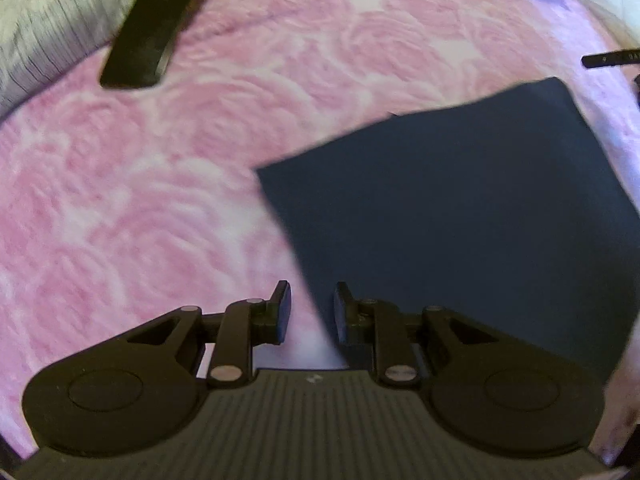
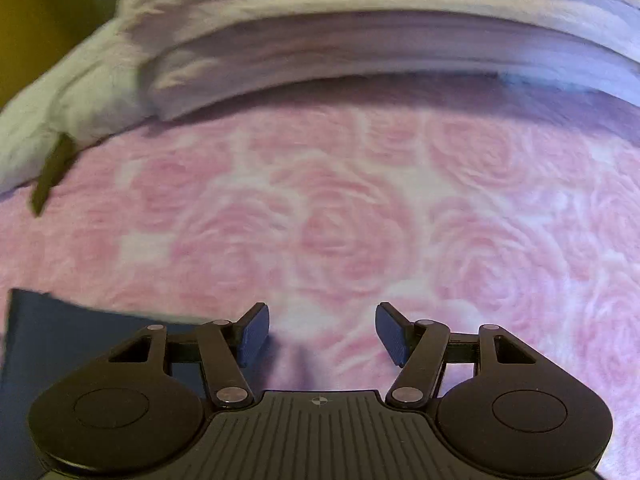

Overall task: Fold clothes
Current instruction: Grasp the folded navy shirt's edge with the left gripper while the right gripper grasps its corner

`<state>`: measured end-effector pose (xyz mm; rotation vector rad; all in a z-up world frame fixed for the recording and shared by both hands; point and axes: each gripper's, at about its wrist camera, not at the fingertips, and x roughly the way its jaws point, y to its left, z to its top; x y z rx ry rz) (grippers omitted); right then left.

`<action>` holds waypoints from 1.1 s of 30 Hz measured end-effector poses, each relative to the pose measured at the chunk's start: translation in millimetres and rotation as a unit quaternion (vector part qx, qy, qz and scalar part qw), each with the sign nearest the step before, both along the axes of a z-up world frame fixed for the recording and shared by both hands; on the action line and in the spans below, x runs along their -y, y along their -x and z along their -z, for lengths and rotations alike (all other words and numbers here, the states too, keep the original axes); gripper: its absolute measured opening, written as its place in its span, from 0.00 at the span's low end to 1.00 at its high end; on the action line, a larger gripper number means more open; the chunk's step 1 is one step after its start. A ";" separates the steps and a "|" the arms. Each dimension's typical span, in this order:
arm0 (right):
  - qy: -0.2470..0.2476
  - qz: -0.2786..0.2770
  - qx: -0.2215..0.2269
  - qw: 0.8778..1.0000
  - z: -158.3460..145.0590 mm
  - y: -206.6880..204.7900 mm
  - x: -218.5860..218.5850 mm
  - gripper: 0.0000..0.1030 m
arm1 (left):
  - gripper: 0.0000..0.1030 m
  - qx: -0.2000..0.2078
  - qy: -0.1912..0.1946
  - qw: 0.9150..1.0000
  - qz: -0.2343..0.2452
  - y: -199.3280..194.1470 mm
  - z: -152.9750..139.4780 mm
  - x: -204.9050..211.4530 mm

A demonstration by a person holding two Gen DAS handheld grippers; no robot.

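Observation:
A dark navy folded garment (image 1: pixel 460 208) lies flat on the pink rose-patterned blanket (image 1: pixel 180 200), right of centre in the left wrist view. My left gripper (image 1: pixel 312 312) is open and empty, hovering over the garment's near left edge. In the right wrist view a corner of the same garment (image 2: pixel 60 340) shows at the lower left. My right gripper (image 2: pixel 322 334) is open and empty over bare blanket (image 2: pixel 340 220), to the right of the garment.
A black flat rectangular object (image 1: pixel 152 28) lies at the far left, partly on a grey-white pillow (image 1: pixel 44 24). White bedding (image 2: pixel 320 40) is piled along the far side. A black part of the other gripper (image 1: pixel 612 58) shows at the right edge.

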<state>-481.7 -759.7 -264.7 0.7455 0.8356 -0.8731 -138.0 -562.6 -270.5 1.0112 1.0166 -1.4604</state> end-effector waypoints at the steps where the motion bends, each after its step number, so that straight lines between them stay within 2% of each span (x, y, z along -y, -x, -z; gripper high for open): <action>1: -0.005 -0.014 0.013 1.000 -3.8 -4.6 -10.8 0.61 | 0.18 -0.011 0.001 1.000 -0.001 4.7 0.1 -5.0; 4: -0.043 -0.070 0.059 0.995 -3.2 -25.0 -60.1 0.61 | 0.18 -0.046 -0.005 0.999 0.004 19.1 4.9 -24.1; 6: -0.081 -0.104 0.078 0.988 5.5 -39.8 -99.3 0.61 | 0.18 -0.045 -0.017 0.999 0.013 28.0 11.4 -38.2; 8: -0.116 -0.126 0.076 0.982 21.3 -50.3 -136.1 0.61 | 0.18 -0.016 -0.042 0.999 0.029 34.5 22.9 -56.2; 9: -0.116 -0.129 0.069 0.982 26.9 -48.9 -152.5 0.61 | 0.19 0.002 -0.050 0.998 0.033 35.0 26.6 -66.5; 11: -0.106 -0.128 0.056 0.985 35.5 -42.6 -182.6 0.61 | 0.19 0.009 -0.051 0.999 0.015 29.8 20.8 -86.6; 12: -0.106 -0.118 0.055 0.986 35.1 -36.9 -191.1 0.61 | 0.16 0.012 -0.052 0.999 0.005 27.0 17.7 -96.7; 14: -0.114 -0.089 0.057 0.988 29.9 -20.3 -202.9 0.61 | 0.16 -0.003 -0.036 0.999 0.002 35.5 4.1 -116.4; 17: -0.115 -0.086 0.021 0.989 25.5 -2.0 -224.8 0.61 | 0.16 -0.025 -0.012 1.000 -0.002 48.9 -16.8 -145.9; 20: -0.112 -0.078 0.011 0.991 23.8 16.7 -247.9 0.61 | 0.17 -0.048 -0.019 0.999 0.015 76.3 -11.1 -159.7; 24: -0.123 -0.045 -0.001 0.991 24.1 40.3 -270.8 0.61 | 0.20 -0.038 -0.033 0.999 0.014 87.6 15.4 -172.6; 27: -0.148 -0.017 -0.014 0.989 29.6 55.3 -282.8 0.61 | 0.24 -0.016 -0.056 0.998 0.038 87.4 17.9 -179.7; 30: -0.154 0.026 -0.008 0.988 27.7 69.9 -292.0 0.61 | 0.22 0.006 -0.079 0.995 0.062 87.2 20.0 -186.7; 33: -0.161 0.067 0.000 0.985 20.7 72.1 -297.0 0.61 | 0.20 0.017 -0.085 0.995 0.053 79.0 10.1 -195.9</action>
